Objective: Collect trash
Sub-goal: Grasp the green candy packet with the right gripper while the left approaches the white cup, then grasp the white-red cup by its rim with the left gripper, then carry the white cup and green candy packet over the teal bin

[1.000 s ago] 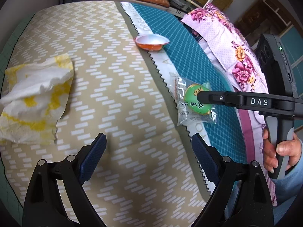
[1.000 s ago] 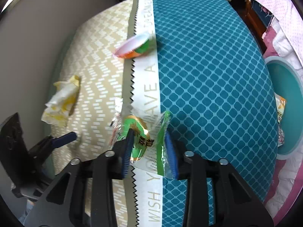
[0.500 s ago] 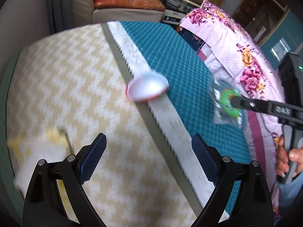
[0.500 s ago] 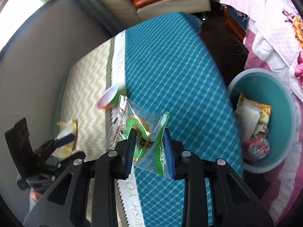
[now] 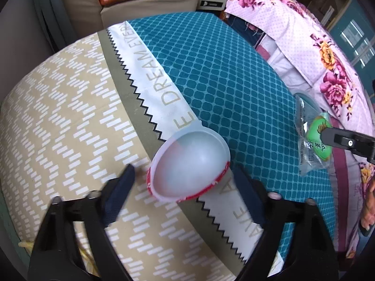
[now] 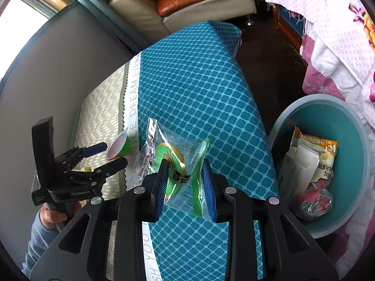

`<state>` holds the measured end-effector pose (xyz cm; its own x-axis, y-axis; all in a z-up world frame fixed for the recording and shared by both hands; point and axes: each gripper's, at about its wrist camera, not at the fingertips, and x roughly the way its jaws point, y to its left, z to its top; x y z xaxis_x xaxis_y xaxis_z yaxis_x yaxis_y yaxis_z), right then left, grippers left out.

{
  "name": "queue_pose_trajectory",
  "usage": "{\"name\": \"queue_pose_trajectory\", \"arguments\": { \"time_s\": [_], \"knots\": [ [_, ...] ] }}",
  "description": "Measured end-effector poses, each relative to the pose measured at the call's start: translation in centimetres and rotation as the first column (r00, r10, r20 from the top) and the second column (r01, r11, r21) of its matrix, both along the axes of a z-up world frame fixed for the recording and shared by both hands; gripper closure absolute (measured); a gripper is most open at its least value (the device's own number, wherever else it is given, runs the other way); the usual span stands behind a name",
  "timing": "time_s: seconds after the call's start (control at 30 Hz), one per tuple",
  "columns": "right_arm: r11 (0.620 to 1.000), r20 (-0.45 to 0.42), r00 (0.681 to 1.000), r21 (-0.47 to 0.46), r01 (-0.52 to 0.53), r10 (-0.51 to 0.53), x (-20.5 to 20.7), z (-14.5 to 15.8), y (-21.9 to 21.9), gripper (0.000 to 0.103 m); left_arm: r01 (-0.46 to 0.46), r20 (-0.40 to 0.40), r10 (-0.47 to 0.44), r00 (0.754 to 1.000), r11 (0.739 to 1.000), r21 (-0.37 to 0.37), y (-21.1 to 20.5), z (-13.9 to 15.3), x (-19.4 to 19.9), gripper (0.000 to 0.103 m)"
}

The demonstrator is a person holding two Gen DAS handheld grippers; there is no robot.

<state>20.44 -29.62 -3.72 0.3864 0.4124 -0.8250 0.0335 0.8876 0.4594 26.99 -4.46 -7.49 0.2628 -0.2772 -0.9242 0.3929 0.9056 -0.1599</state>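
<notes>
My right gripper [image 6: 185, 185] is shut on a clear snack wrapper with a green round label [image 6: 171, 166] and holds it above the table's teal cloth, left of the bin [image 6: 358, 140]. The wrapper also shows at the right of the left wrist view [image 5: 314, 140]. My left gripper [image 5: 185, 194] is open, with its fingers on either side of an empty plastic cup [image 5: 189, 166] that lies on its side, its opening towards the camera. In the right wrist view the cup [image 6: 118, 147] sits between the left gripper's fingers [image 6: 103, 157].
The round teal bin beside the table holds several wrappers [image 6: 311, 159]. The table has a beige zigzag cloth [image 5: 70, 126] on the left and a teal cloth [image 5: 222, 75] on the right. A sofa [image 6: 187, 7] stands behind; a floral pink blanket [image 5: 316, 42] lies to the right.
My right gripper has lifted the wrapper off the table and carried it right, towards the bin. My left gripper has moved forward from beside the crumpled tissue to straddle the cup.
</notes>
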Motion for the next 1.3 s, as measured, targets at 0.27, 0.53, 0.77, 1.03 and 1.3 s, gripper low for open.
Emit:
{"name": "queue_pose_trajectory", "arguments": {
  "time_s": [0.27,0.53,0.77,1.03,1.3],
  "knots": [
    [0.999,0.010,1.000,0.031,0.021,-0.022,-0.6,-0.4,-1.2,0.075,-0.066,0.073,0.066,0.995,0.998,0.002,-0.8,1.2,-1.4,0.043],
    [0.997,0.047,0.997,0.053,0.062,-0.064,-2.3,0.6,-3.4,0.075,-0.065,0.108,0.063,0.992,0.998,0.015,-3.3,3.4,-5.3,0.043],
    [0.989,0.087,0.987,0.072,0.126,-0.132,-5.1,2.1,-7.0,0.075,-0.007,0.124,0.006,0.992,1.000,0.007,-7.7,5.0,-8.2,0.043],
    [0.969,0.133,0.962,0.104,0.224,-0.237,-8.4,3.4,-13.0,0.075,0.073,0.128,-0.075,0.989,0.997,0.017,-13.5,6.1,-10.1,0.043],
    [0.948,0.147,0.939,0.125,0.293,-0.310,-10.3,3.4,-17.6,0.075,0.156,0.119,-0.159,0.980,0.987,0.030,-19.7,6.0,-10.8,0.043]
  ]
}}
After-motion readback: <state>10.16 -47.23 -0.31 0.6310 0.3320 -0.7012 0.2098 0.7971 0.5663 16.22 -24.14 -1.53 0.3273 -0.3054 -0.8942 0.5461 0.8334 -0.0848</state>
